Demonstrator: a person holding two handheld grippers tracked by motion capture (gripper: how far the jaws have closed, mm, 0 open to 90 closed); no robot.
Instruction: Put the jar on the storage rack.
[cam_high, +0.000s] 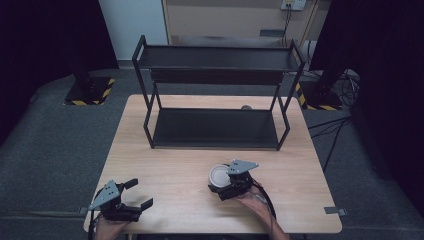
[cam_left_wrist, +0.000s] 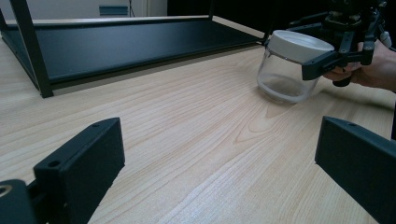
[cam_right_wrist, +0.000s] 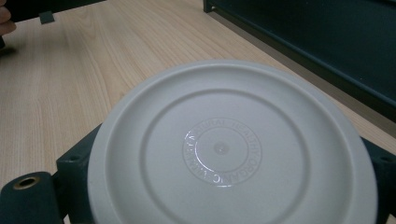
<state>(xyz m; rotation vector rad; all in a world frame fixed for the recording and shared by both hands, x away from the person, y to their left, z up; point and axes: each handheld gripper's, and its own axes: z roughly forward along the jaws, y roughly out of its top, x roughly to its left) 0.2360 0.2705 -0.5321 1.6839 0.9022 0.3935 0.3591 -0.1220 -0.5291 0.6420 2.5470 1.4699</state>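
The right gripper (cam_high: 223, 186) clamps a jar (cam_left_wrist: 288, 74) just under its lid (cam_right_wrist: 233, 149), tilted, in front of the rack (cam_high: 215, 127), hand (cam_high: 257, 202) low behind it. The jar is clear glass, its lid pale. The left gripper (cam_high: 136, 194) rests spread wide, farther from the rack.

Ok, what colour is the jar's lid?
White, on the lid; the right gripper view shows it best.

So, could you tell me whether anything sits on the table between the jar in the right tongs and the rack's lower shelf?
Nothing visible does. The jar sits in the right tongs, with bare table up to the empty lower shelf.
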